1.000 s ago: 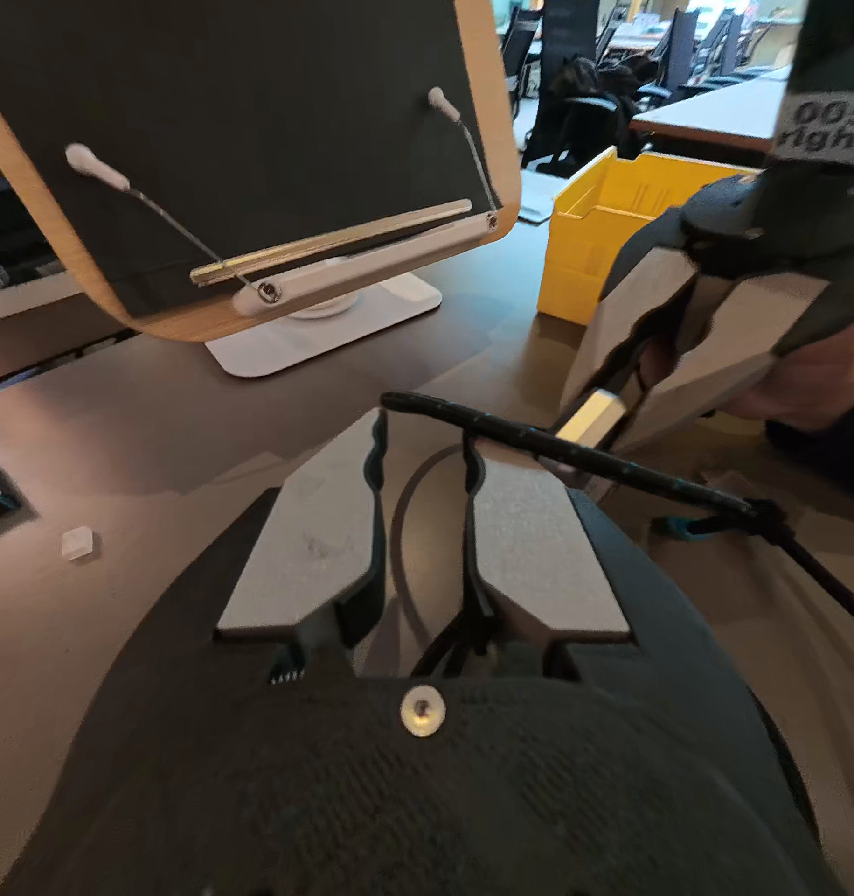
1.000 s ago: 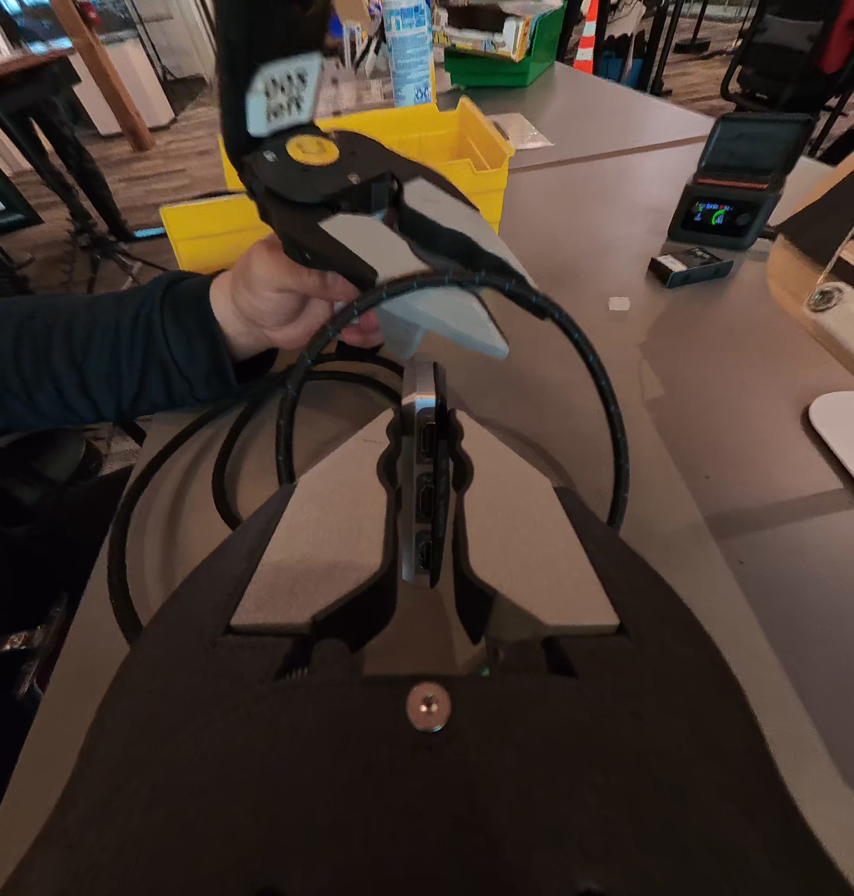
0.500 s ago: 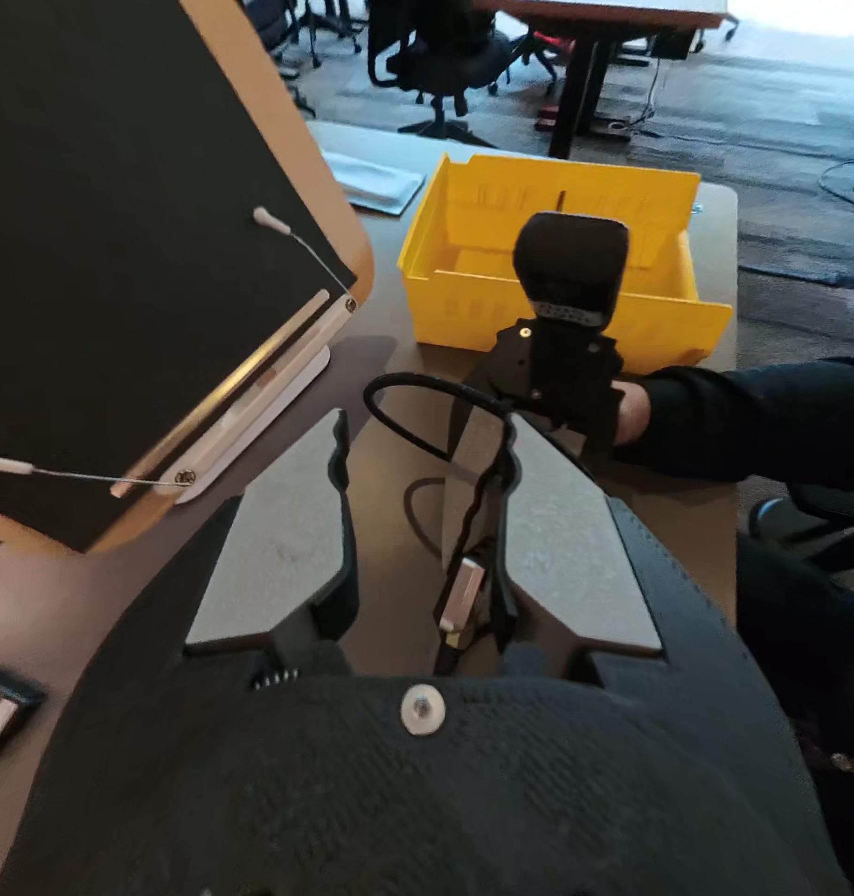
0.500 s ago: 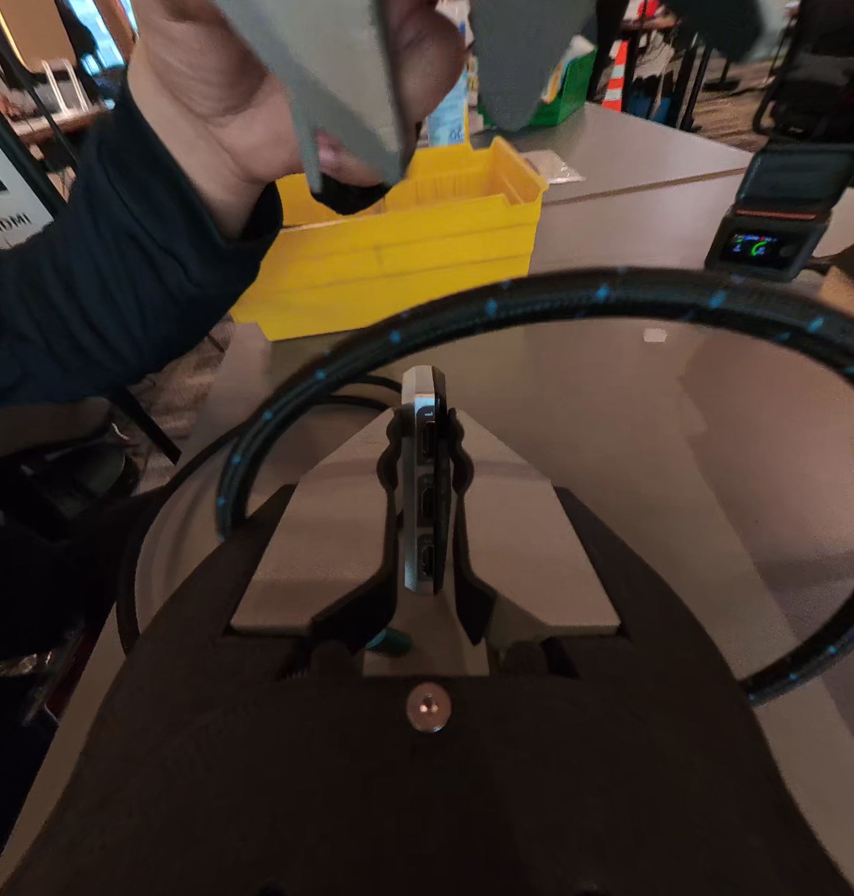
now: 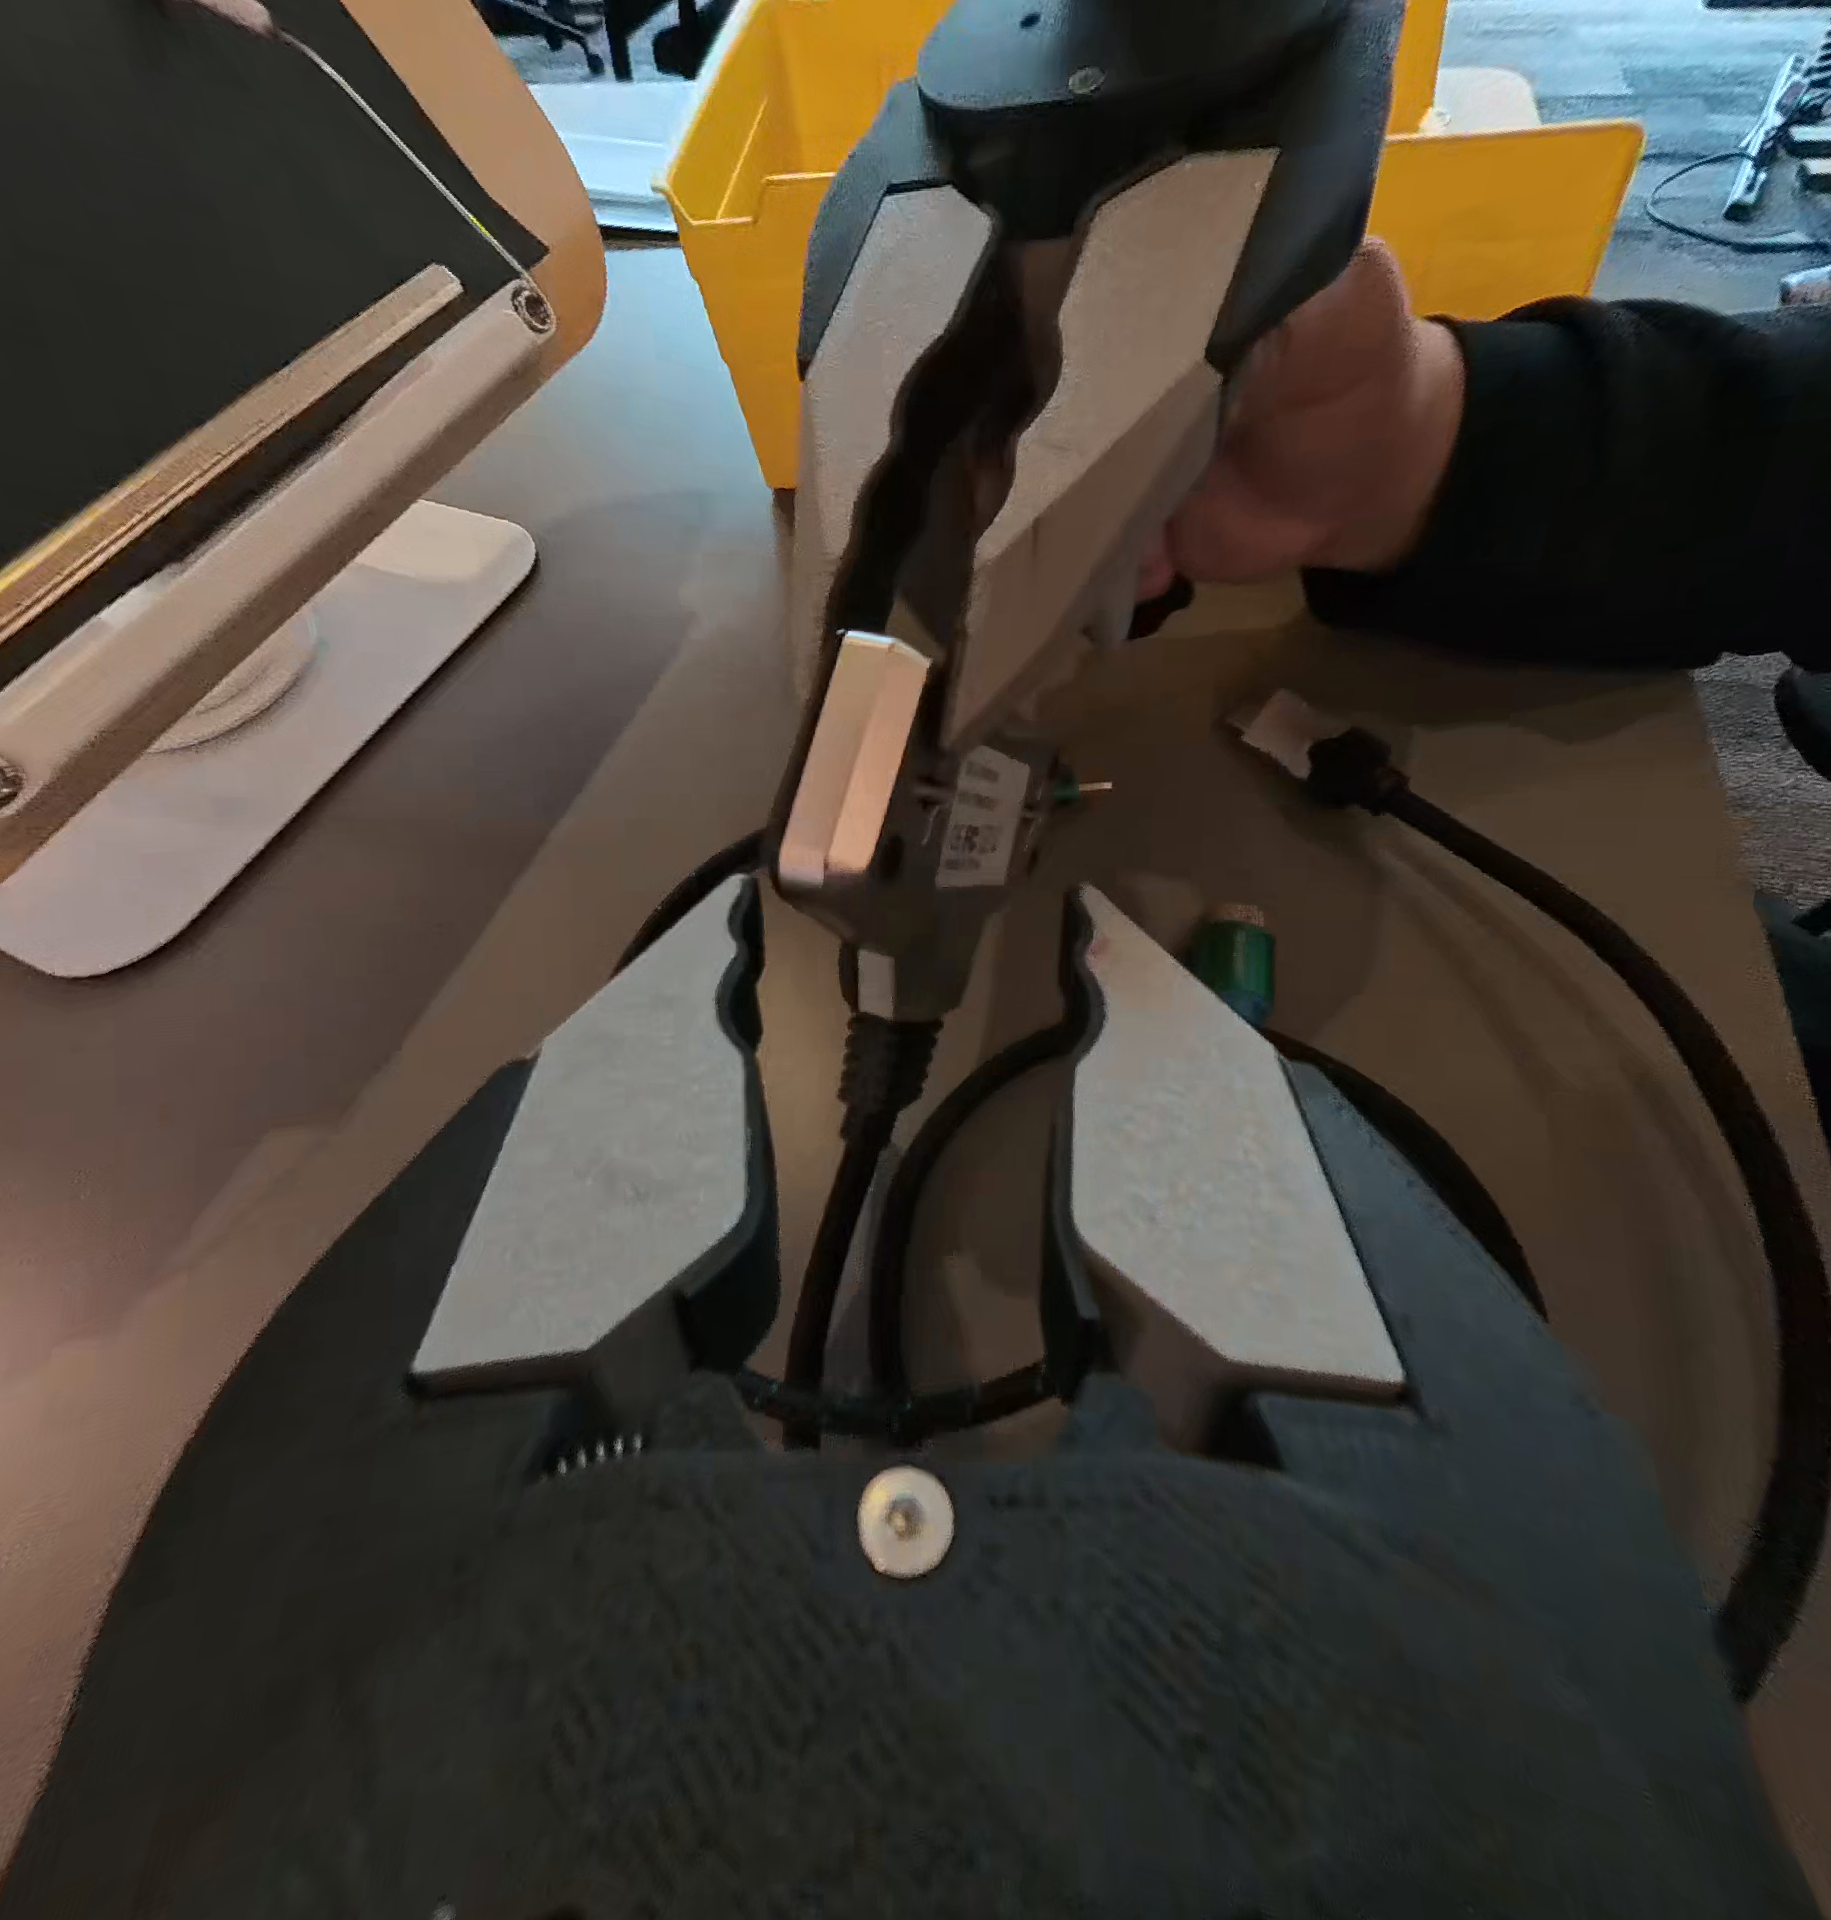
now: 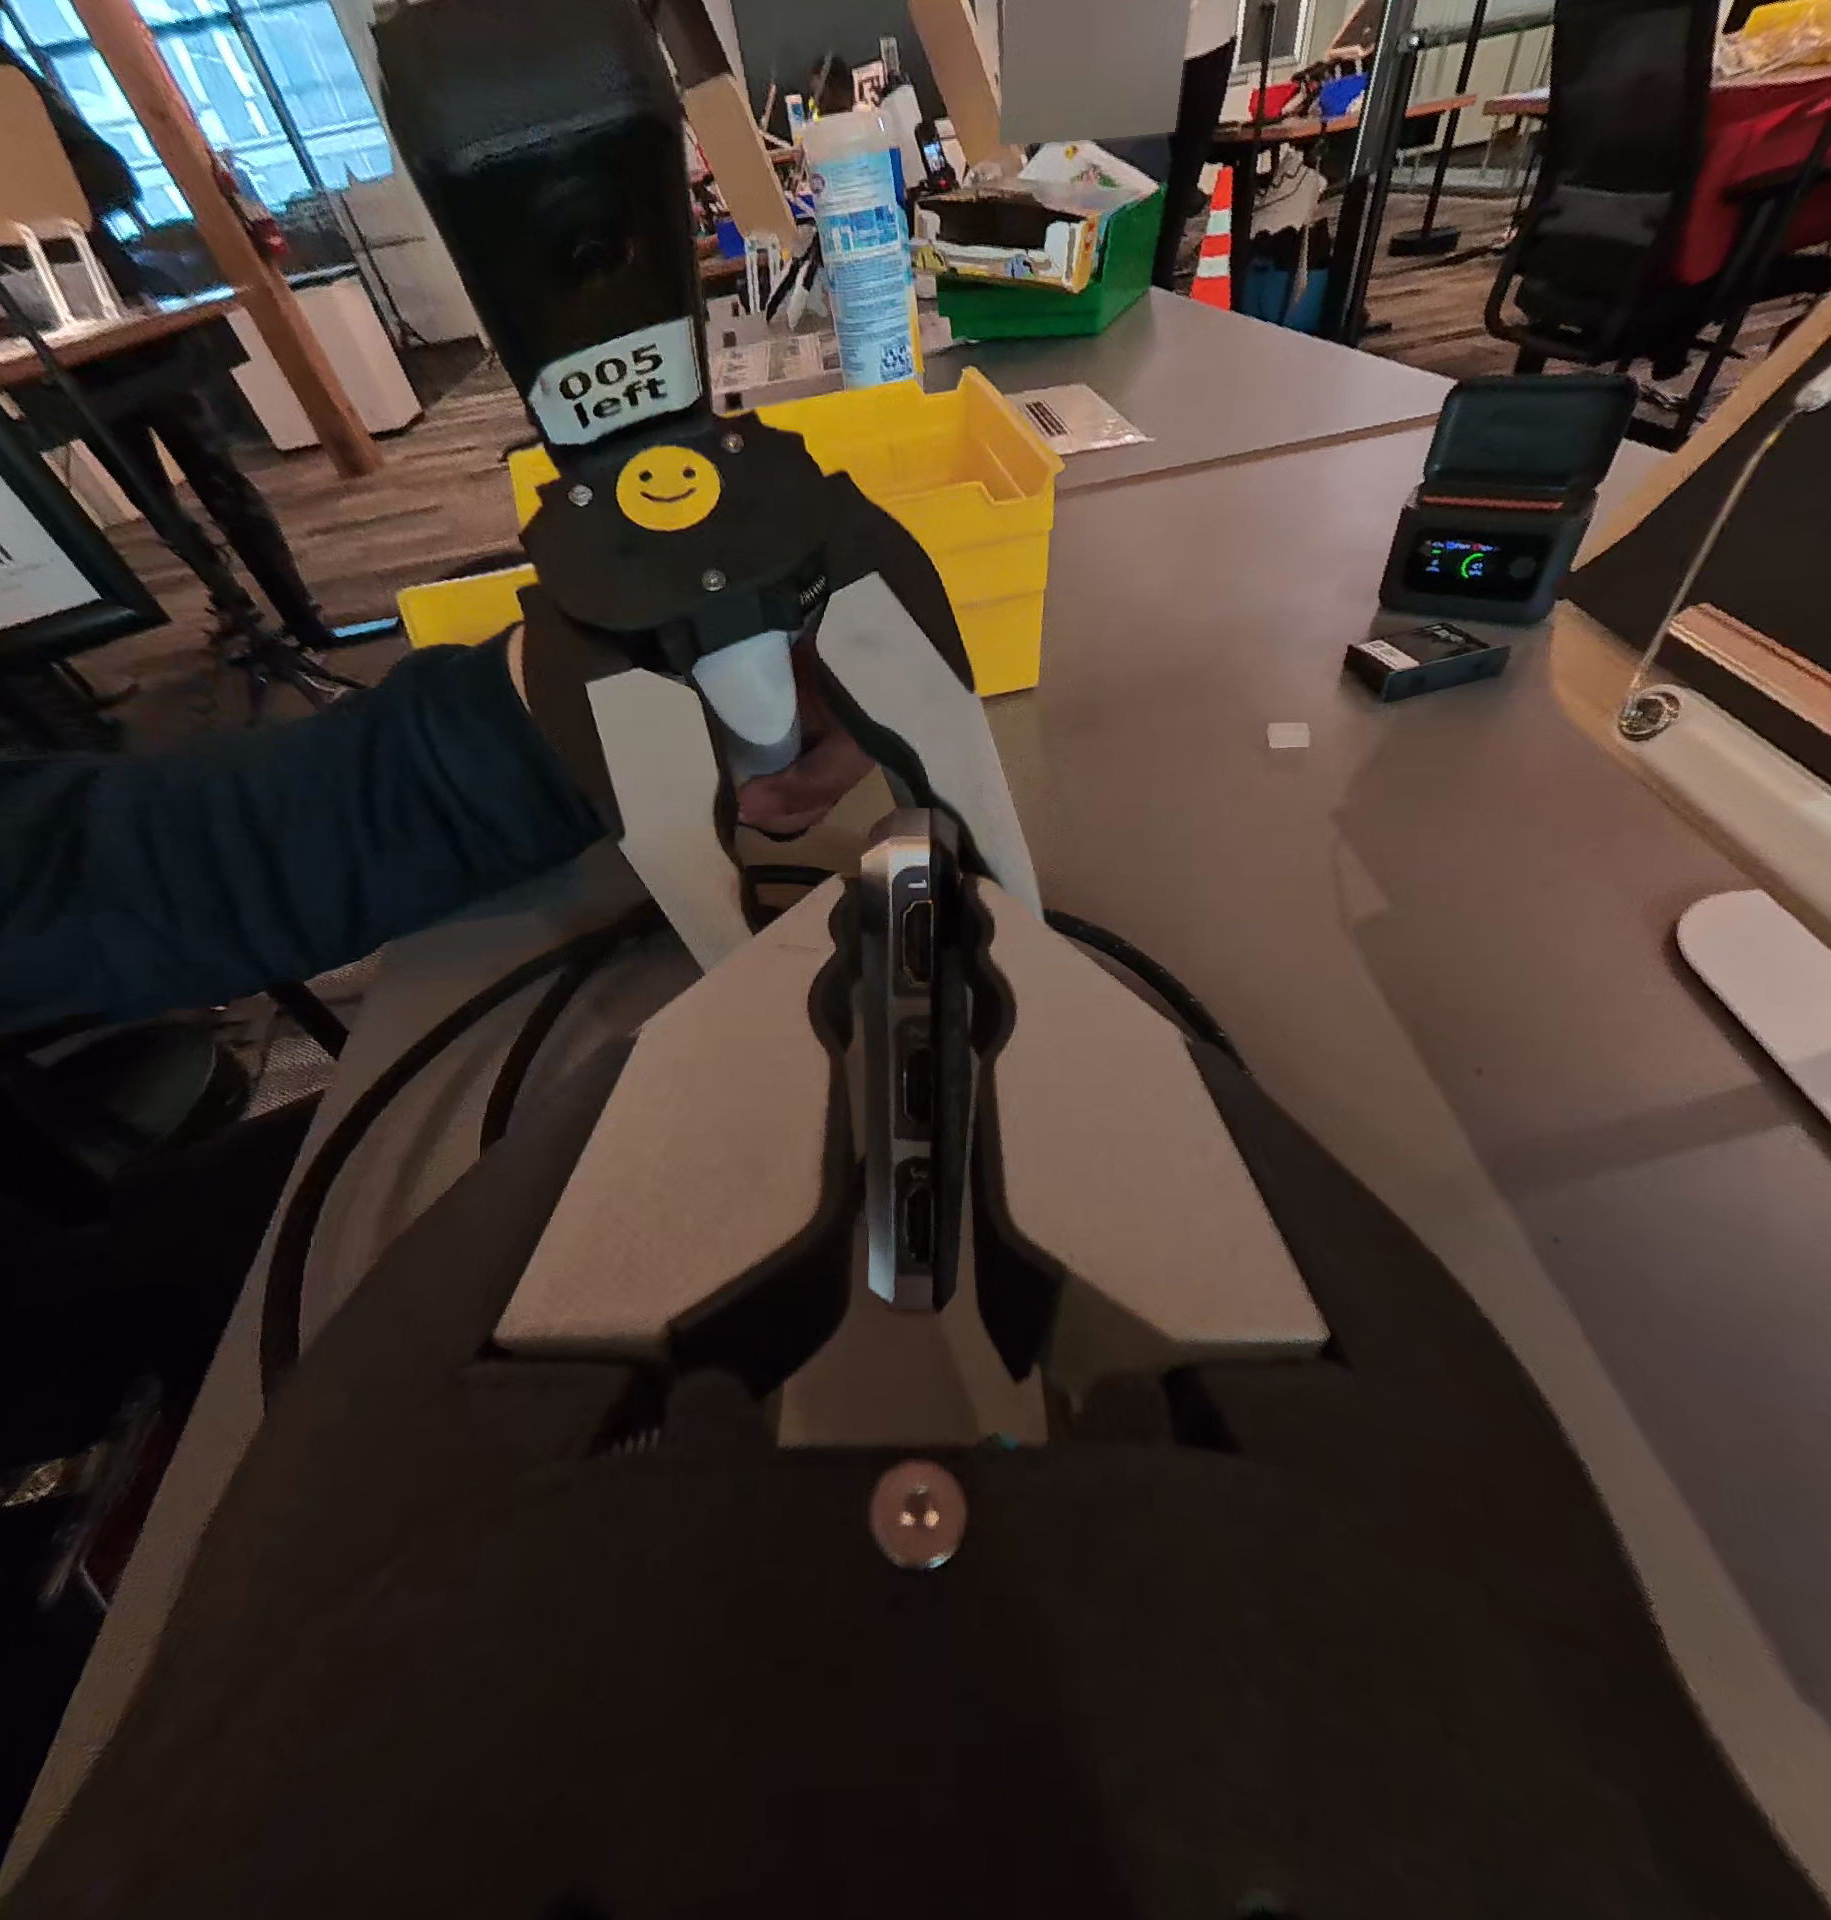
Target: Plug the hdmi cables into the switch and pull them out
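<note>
My right gripper (image 6: 911, 935) is shut on the silver HDMI switch (image 6: 916, 1091), held on edge with three empty ports facing the camera. In the left wrist view the right gripper (image 5: 890, 727) comes down from above with the switch (image 5: 859, 769) in its tips. A black cable (image 5: 869, 1081) leaves the switch's lower end and runs down between the fingers of my left gripper (image 5: 911, 935), which is open around it. The left gripper's fingers (image 6: 672, 810) show just beyond the switch. A second black HDMI plug (image 5: 1347, 769) lies on the table, its cable curving round the right.
A yellow bin (image 5: 1493, 208) stands behind; it also shows in the right wrist view (image 6: 952, 520). A tilted board on a white base (image 5: 267, 675) stands at the left. A small green piece (image 5: 1233, 956) lies by the cables. A screen device (image 6: 1493, 540) and black box (image 6: 1430, 655) sit far right. Left and right tips are no more than a few centimetres apart.
My left gripper has swung to face the right gripper, come close under the switch and opened wider. The cable loop that crossed the right view has dropped below the switch.
</note>
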The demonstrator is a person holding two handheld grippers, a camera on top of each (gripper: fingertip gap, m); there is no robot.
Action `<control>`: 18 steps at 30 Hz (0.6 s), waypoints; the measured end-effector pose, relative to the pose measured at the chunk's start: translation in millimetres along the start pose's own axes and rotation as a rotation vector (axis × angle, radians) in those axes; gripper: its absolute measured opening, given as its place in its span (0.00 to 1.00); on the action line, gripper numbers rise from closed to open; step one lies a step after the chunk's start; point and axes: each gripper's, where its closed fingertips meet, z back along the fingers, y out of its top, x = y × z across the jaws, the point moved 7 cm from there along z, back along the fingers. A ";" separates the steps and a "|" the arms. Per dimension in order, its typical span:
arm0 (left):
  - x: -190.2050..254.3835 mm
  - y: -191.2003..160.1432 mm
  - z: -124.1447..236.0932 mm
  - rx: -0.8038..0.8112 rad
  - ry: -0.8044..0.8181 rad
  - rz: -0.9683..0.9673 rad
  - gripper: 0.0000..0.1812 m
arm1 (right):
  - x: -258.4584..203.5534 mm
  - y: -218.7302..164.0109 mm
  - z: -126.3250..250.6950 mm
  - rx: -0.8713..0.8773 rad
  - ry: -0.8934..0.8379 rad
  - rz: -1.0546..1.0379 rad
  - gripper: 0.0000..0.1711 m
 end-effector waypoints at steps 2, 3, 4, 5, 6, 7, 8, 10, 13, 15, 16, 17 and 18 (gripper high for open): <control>0.6 -0.5 -6.7 -0.014 0.014 -0.021 0.26 | -2.0 -0.4 -1.0 0.001 0.024 0.005 0.09; 1.1 -0.5 -8.9 -0.022 0.033 -0.053 0.23 | -4.0 -1.4 -2.2 -0.005 0.053 0.002 0.10; 3.3 -1.0 -10.0 -0.027 0.033 -0.089 0.23 | -6.2 -2.7 -3.9 -0.017 0.082 -0.001 0.10; 6.6 -2.7 -10.6 -0.040 0.021 -0.118 0.18 | -7.9 -3.9 -5.5 -0.028 0.101 -0.001 0.10; 7.9 -4.8 -10.9 -0.055 0.029 -0.139 0.17 | -9.1 -5.1 -6.8 -0.038 0.110 0.003 0.11; 8.3 -6.9 -10.4 -0.071 0.044 -0.166 0.16 | -10.0 -6.4 -8.0 -0.052 0.115 0.006 0.11; 7.9 -8.1 -9.0 -0.082 0.066 -0.192 0.15 | -10.3 -7.3 -9.2 -0.064 0.113 0.010 0.12; 5.0 -9.5 -5.5 -0.081 0.130 -0.226 0.14 | -7.8 -6.8 -9.1 -0.067 0.069 0.024 0.12; -2.1 -8.5 0.4 -0.059 0.217 -0.231 0.11 | -3.9 -2.7 -0.8 -0.058 0.005 0.044 0.11; -10.0 -7.2 4.8 -0.038 0.281 -0.214 0.10 | -1.9 -1.3 4.5 -0.066 -0.040 0.067 0.11; -13.7 -7.0 7.0 -0.027 0.301 -0.197 0.10 | -1.6 -1.8 5.6 -0.075 -0.052 0.077 0.11; -17.6 -7.0 9.4 -0.016 0.326 -0.182 0.10 | -2.2 -3.1 5.4 -0.088 -0.047 0.079 0.11; -21.3 -7.2 12.0 -0.006 0.352 -0.169 0.10 | -4.2 -5.6 3.8 -0.109 -0.021 0.071 0.11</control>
